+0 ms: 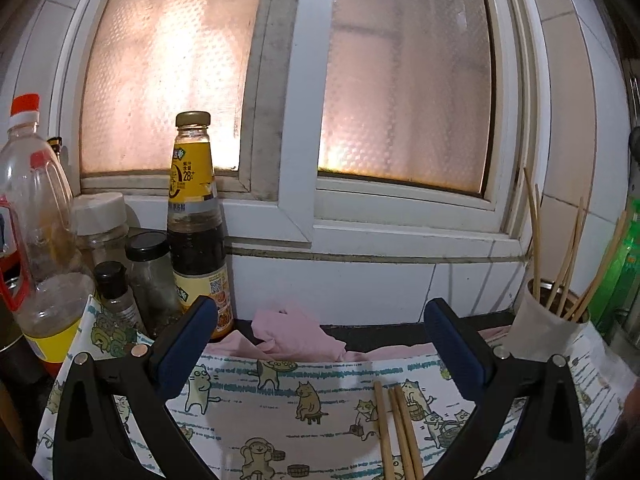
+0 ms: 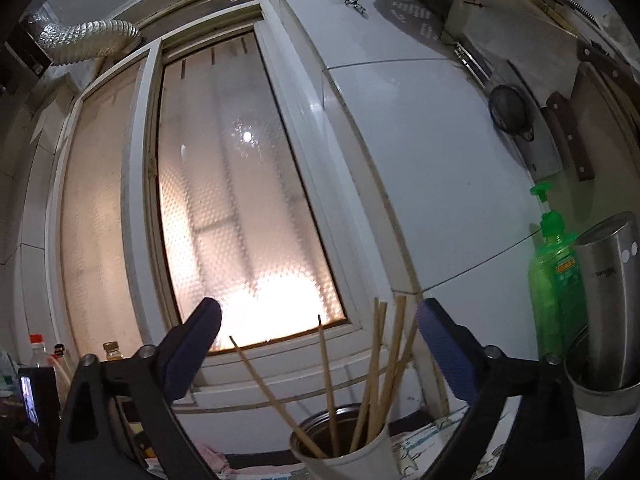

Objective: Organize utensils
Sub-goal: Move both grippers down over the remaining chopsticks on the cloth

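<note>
A white paper cup stands below and between the fingers of my right gripper, with several wooden chopsticks leaning out of it. That gripper is open, tilted upward, and nothing touches its pads. In the left wrist view the same cup stands at the right on a cat-print cloth, holding its chopsticks. Three loose chopsticks lie on the cloth, low between the fingers of my left gripper. The left gripper is open and holds nothing.
Sauce and oil bottles and small jars crowd the left by the frosted window. A pink rag lies behind the cloth. A green soap dispenser and a steel canister stand right of the cup; knives hang on the wall.
</note>
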`<move>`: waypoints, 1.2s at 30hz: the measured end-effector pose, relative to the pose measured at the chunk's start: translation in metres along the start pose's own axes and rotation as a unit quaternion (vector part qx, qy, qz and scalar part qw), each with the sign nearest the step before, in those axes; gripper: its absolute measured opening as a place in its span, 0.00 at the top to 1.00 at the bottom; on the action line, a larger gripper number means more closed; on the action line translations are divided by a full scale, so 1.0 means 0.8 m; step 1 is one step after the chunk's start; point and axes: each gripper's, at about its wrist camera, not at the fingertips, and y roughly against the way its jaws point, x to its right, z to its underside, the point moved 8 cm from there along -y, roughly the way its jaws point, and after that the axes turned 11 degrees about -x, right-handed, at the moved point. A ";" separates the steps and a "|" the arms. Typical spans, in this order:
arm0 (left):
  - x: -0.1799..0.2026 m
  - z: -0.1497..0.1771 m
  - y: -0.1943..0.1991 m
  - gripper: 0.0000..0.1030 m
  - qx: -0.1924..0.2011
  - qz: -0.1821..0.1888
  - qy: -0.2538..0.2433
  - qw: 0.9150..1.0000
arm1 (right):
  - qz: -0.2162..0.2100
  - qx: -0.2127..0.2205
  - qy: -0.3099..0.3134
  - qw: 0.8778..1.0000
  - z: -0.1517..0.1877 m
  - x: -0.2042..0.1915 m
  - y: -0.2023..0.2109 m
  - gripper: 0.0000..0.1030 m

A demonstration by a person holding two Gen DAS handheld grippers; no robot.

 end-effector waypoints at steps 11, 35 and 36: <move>0.005 0.046 -0.078 0.01 -0.195 0.041 -0.030 0.979 | -0.019 -0.036 0.096 0.995 0.036 -0.056 -0.019 0.02; -0.040 0.015 -0.062 0.01 -0.106 -0.067 -0.007 0.992 | -0.126 -0.233 0.156 0.951 0.107 -0.096 -0.087 0.24; -0.044 0.016 -0.063 0.01 -0.108 -0.074 -0.003 0.991 | -0.132 -0.243 0.159 0.948 0.112 -0.099 -0.087 0.28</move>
